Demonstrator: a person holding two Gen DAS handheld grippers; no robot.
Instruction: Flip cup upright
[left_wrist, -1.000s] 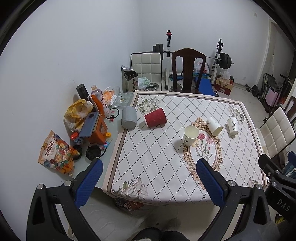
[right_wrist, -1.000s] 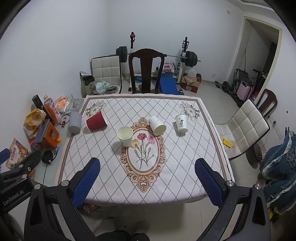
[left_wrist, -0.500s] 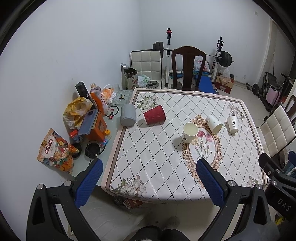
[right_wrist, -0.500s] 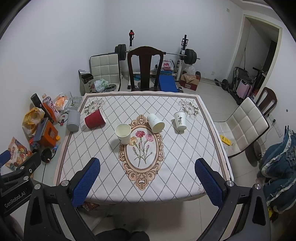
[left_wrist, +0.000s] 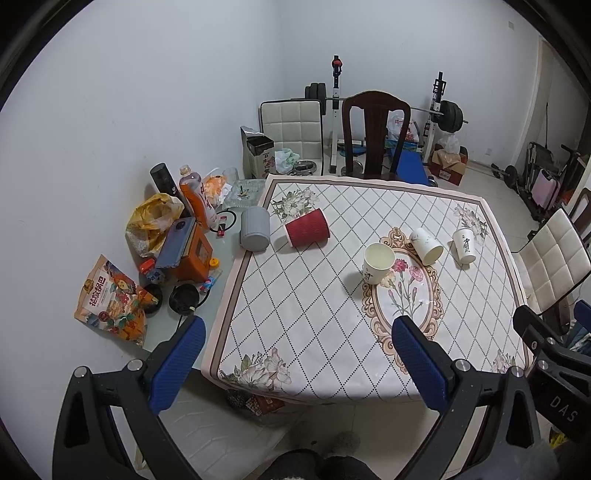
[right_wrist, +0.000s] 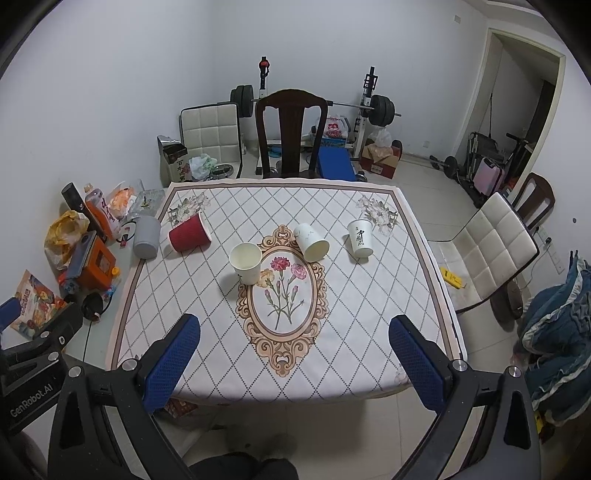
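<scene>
Both sets of blue-padded fingers are spread wide and hold nothing: the left gripper (left_wrist: 299, 350) and the right gripper (right_wrist: 295, 350) hang low in their frames, before the near edge of the bench (right_wrist: 369, 376). At mid-frame one white cup (right_wrist: 245, 264) stands upright. Right of it a second white cup (right_wrist: 311, 242) lies tipped, and a printed cup (right_wrist: 360, 238) rests mouth-down. A red cup (right_wrist: 189, 233) lies on its side at left, beside a grey cup (right_wrist: 146, 236).

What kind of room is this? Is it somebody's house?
Probably a room in someone's home, used for both eating and exercise: a dining table with a flowered cloth, a wooden chair behind it, and a barbell rack by the far wall.
</scene>
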